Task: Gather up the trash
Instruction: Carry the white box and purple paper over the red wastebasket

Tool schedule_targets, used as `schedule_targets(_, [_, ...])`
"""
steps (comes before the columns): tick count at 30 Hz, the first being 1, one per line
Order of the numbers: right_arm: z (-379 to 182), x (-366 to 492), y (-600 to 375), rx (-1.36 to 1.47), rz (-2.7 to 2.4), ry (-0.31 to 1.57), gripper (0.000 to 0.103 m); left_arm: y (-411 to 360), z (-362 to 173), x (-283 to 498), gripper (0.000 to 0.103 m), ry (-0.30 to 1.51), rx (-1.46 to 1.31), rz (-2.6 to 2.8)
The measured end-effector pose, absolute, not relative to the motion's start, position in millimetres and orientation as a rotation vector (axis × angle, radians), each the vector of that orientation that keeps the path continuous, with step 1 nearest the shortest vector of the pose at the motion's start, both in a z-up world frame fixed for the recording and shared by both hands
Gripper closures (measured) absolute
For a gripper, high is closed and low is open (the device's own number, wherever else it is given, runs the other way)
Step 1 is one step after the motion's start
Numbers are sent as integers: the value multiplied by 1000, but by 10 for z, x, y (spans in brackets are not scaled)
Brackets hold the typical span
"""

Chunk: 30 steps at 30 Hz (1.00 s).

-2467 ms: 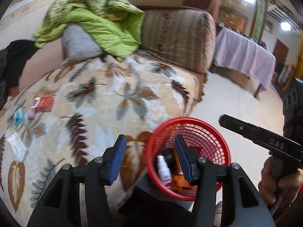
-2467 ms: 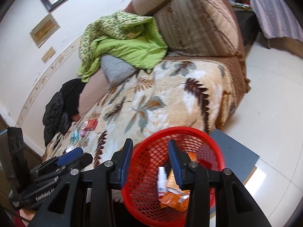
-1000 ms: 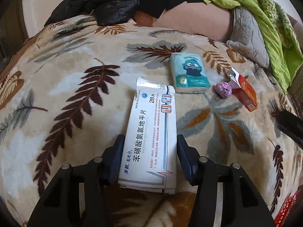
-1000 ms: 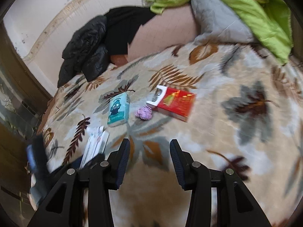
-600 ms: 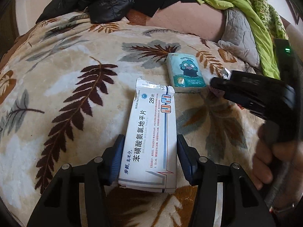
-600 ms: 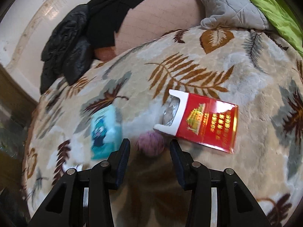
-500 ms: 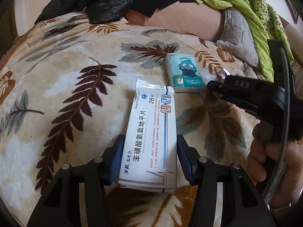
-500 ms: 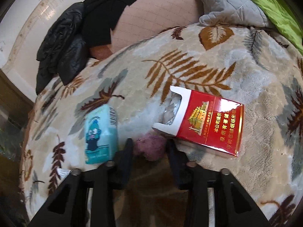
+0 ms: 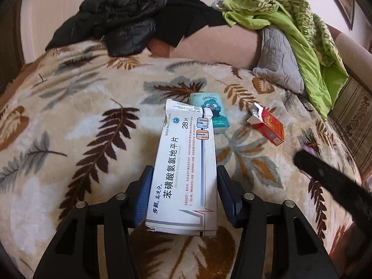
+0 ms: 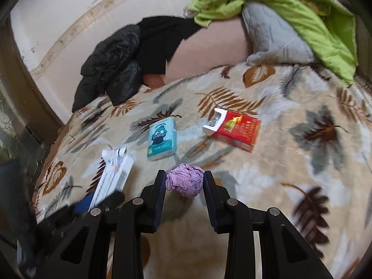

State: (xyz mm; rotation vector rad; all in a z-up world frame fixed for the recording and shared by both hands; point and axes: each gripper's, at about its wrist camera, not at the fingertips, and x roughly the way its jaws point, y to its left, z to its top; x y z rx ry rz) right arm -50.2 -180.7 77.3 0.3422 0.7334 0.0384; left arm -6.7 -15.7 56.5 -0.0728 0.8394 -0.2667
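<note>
Between the blue pads of the left tool [image 9: 183,200], a white medicine box [image 9: 186,176] is clamped by its long sides, its open end pointing to twelve o'clock and raised off the leaf-print blanket [image 9: 69,144]. Gripping it across its width, near the closed end, looks like a sensible hold for a light, hollow carton that would crush if squeezed at the open flap. The right tool [image 10: 184,184] is narrowed onto a crumpled purple paper ball [image 10: 185,182], pinched at its widest part, both pads touching it.

Outward from the left tool, a teal tissue packet [image 9: 210,111] lies at one o'clock, partly hidden behind the box's far end. A red cigarette pack [image 9: 267,126] with its lid flipped open lies at two o'clock. Both rest flat on the blanket and seem the next pieces to collect. Beyond them, at eleven o'clock, a black jacket [image 9: 116,21] is heaped against the sofa back, and a green quilt [image 9: 307,46] over a grey cushion [image 9: 279,60] sits at one to two o'clock.

No bin shows in either view. The right tool crosses the left view's right edge only as a dark blurred bar. The right view is motion-smeared, so the left tool at its lower left is a vague dark shape. Whether either box holds anything cannot be told.
</note>
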Motion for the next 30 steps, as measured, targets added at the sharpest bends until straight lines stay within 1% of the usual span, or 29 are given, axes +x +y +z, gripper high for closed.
schedule_targets(5, [794,-811,-1814,351,39,722,69,-175,641,-186,50,804,-57,-265])
schedule_targets(15, [865,-1008,-1826,349,19,688,69,-248,797,-400,50,711,21,-245])
schedule_targets(30, [991,-1251,-1867,372,12,657,69,-360,915,-635,50,674,60,-268])
